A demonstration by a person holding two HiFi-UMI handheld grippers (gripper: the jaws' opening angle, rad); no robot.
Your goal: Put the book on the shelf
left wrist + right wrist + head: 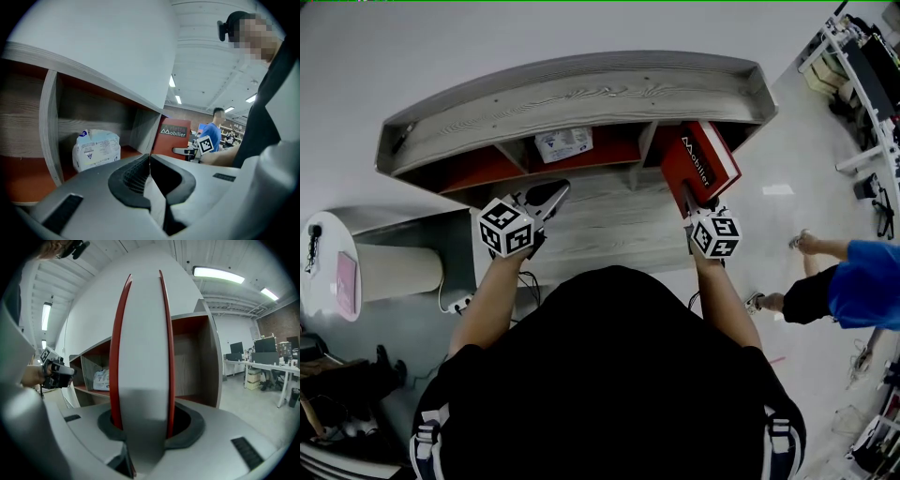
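Grey-and-red shelf (581, 94), right-end compartment: red book (705, 161) upright at its mouth, pinched across both covers by my right gripper (692, 204). Left gripper (551, 195): jaws pressed together, empty. I judge the book stiff, fairly heavy and smooth-covered; best held low, across the covers.

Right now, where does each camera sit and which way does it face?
Head view: on the person's head, steeply down at the shelf; both forearms and torso show.
Left gripper view: on the left gripper, along its shut fingers toward the white packet; an arm shows at right.
Right gripper view: on the right gripper, along fingers clamped on the red book, into the right compartment; left hand at left.
Shared: both gripper views show the packet and the other gripper.
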